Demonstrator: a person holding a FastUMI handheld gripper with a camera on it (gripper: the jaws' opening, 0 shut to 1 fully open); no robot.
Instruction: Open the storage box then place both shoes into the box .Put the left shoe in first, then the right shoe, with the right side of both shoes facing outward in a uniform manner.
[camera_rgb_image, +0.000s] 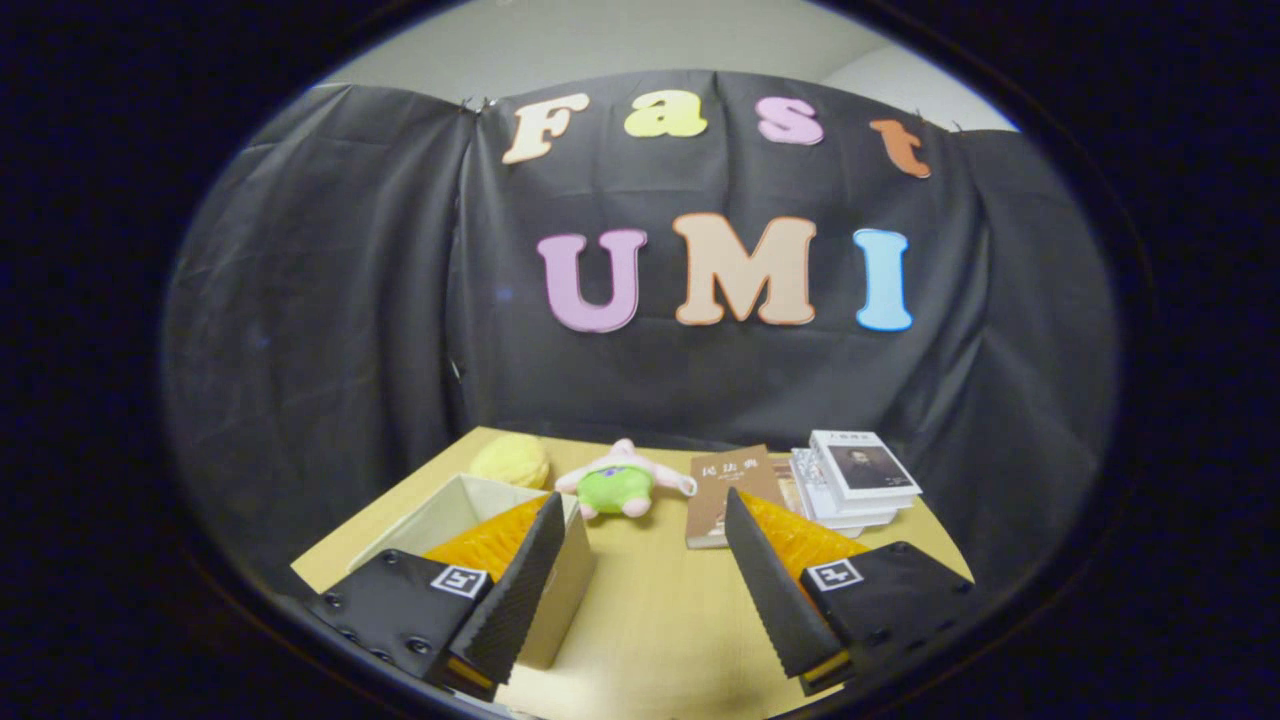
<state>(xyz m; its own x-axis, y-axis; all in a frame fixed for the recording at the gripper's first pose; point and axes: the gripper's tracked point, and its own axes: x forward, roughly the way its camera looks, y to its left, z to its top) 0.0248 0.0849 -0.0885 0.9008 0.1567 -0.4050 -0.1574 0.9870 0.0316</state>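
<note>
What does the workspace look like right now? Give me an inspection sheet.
Surface: light wooden table, bare between the fingers.
Job's things: storage box, top open, behind the left finger; shoes: nothing seen.
Clutter: yellow round plush, green-and-pink plush toy, brown book, stack of white books, all beyond the fingers.
Gripper: gripper open, holding nothing.
Cables: nothing seen.
Surroundings: black cloth wall behind the table.

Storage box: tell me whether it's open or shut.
Open. The storage box shows no lid on top, and its pale inner walls are visible behind one of the spread fingers. Its contents are hidden.
</note>
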